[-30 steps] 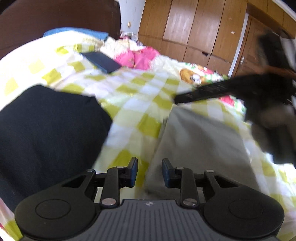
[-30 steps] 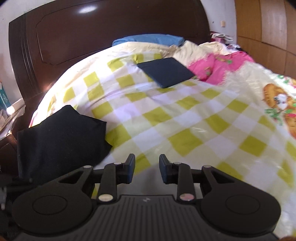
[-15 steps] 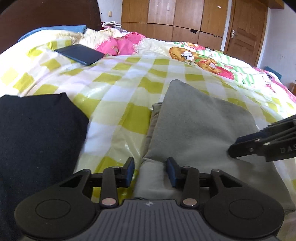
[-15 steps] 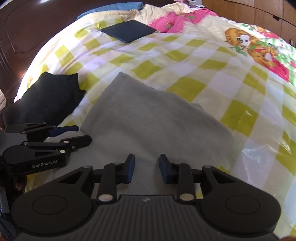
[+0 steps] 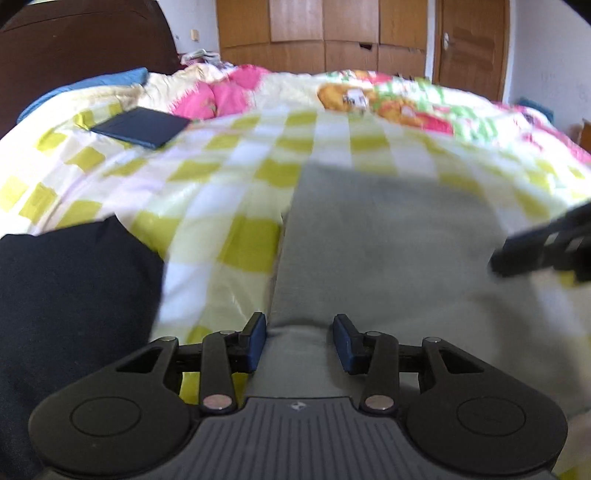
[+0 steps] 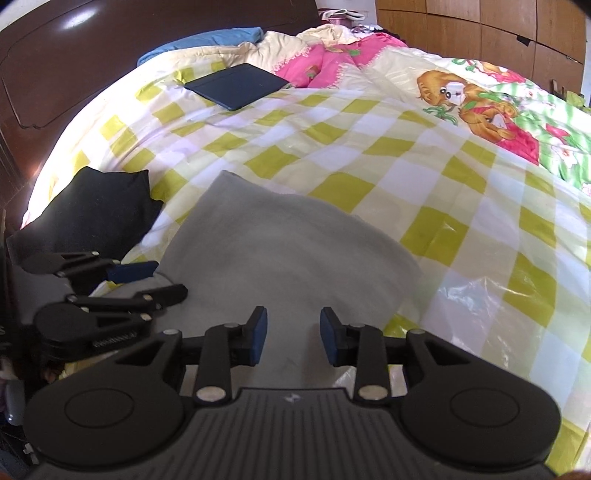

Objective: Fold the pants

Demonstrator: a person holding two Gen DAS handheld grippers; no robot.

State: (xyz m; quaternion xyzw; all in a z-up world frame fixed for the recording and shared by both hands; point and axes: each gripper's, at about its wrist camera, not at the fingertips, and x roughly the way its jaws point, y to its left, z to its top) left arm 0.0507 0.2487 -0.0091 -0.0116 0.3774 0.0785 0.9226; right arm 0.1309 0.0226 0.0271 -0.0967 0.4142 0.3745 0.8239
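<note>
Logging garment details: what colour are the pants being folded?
Plain grey pants, no pattern; clearest in the right wrist view.

Bed with checked quilt (image 6: 369, 147) and surrounding items.
A dark flat case (image 6: 236, 85) lies near the headboard (image 6: 74, 48); a black folded garment (image 6: 92, 210) sits at the quilt's edge.

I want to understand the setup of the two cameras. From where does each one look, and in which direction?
Left wrist: sits on the left tongs, looks along the open fingers over the grey pants toward the wardrobe; the right tongs enter at the right edge.
Right wrist: sits on the right tongs, looks over the grey pants toward the headboard; the left tongs show at left.
Shared: pants, black garment, dark tablet, checked quilt.
</note>
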